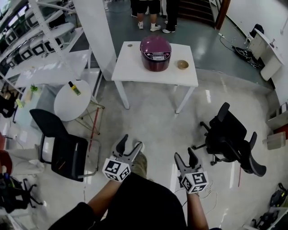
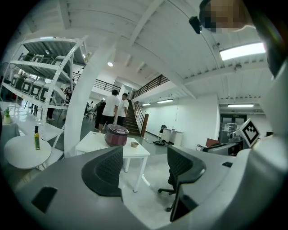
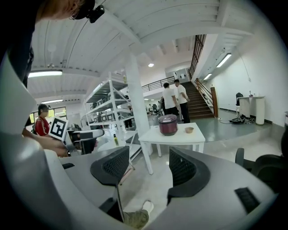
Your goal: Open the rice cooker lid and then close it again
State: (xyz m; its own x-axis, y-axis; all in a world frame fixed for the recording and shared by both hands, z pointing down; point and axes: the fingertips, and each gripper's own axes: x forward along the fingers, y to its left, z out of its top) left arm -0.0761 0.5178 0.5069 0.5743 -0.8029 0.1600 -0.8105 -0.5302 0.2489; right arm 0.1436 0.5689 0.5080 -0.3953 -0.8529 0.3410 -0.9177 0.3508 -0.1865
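A maroon rice cooker (image 1: 155, 53) with its lid down stands on a white square table (image 1: 135, 69) several steps ahead. It shows small in the left gripper view as rice cooker (image 2: 116, 135) and in the right gripper view as rice cooker (image 3: 168, 125). A small tan bowl (image 1: 182, 64) sits to its right on the table. My left gripper (image 1: 132, 144) and right gripper (image 1: 186, 157) are held low near my body, far from the table. Both are open with nothing between the jaws.
A black office chair (image 1: 229, 139) stands at the right, another black chair (image 1: 60, 150) at the left. A round white side table (image 1: 72, 101) carries a small bottle (image 1: 74, 88). White shelving (image 1: 31, 27) lines the left. People (image 1: 150, 11) stand beyond the table by stairs.
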